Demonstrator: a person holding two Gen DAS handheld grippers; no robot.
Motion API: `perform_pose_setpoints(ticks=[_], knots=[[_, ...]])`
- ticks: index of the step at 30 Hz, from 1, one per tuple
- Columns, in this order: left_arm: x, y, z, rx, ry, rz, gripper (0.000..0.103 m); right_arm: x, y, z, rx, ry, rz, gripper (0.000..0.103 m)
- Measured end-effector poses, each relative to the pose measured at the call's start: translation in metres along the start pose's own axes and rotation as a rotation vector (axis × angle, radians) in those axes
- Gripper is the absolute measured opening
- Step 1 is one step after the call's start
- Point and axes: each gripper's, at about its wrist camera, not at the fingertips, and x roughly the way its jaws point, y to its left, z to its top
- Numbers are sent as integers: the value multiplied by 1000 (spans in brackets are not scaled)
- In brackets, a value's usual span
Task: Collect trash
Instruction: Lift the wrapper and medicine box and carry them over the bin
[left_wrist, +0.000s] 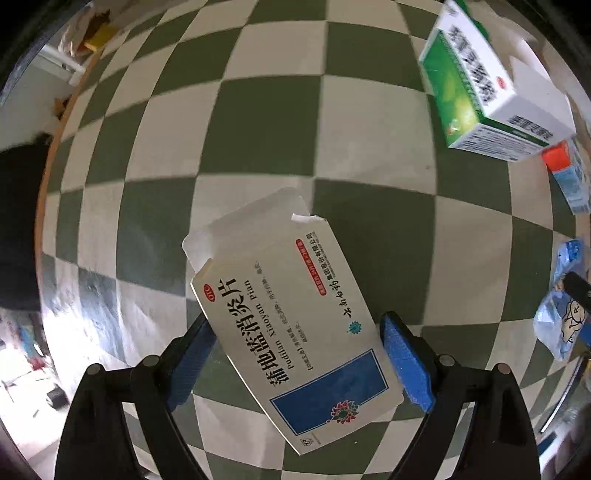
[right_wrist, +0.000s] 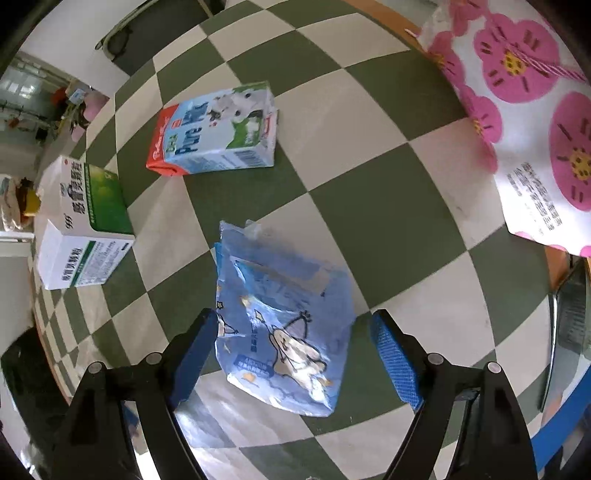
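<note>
- The left gripper (left_wrist: 297, 354) is hovering over the checkered desk (left_wrist: 258, 110), its fingers (left_wrist: 404, 363) spread wide on either side of a white pill box (left_wrist: 291, 332) with a blue panel and an open flap.
- The box is lying between the blue pads; whether either pad is touching it is unclear.
- The right gripper (right_wrist: 295, 354) is likewise standing wide open, straddling a crumpled blue wrapper (right_wrist: 284, 317) that is lying flat on the desk.
- The left pad is sitting just beside the wrapper's edge; the right pad is apart from it.
- Beyond the wrapper, a milk carton (right_wrist: 218, 129) is lying on its side, and a green-and-white box (right_wrist: 85, 225) is sitting to its left.
- A pink-flowered bag (right_wrist: 524, 110) is occupying the desk's far right.
</note>
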Motion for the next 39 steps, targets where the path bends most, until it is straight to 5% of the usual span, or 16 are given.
perform_pose_setpoints(ticks=[5,8,15,25,28,35,39], knots=[[8,25,-9,-82,15,-19,89,10,19,-3,-55,-20,-49,86],[8,31,-12,-120,6,-34,81,12,30,-6,-91,-43,-102,76],[-4,23,-38,-65,-74,0,81,9,48,-14,-184,-80,-127,10],[-67,4,-108,52,-248,33,81,-20,52,-60,-267,-106,-43,8],[-107,-14,-96,69,-296,35,81,-36,57,-86,-310,-128,-17,8],[-137,38,-115,94,-375,-2,81,-88,42,-171,-396,-203,36,8],[-149,63,-171,128,-410,-42,81,-123,32,-237,-402,-254,66,8]])
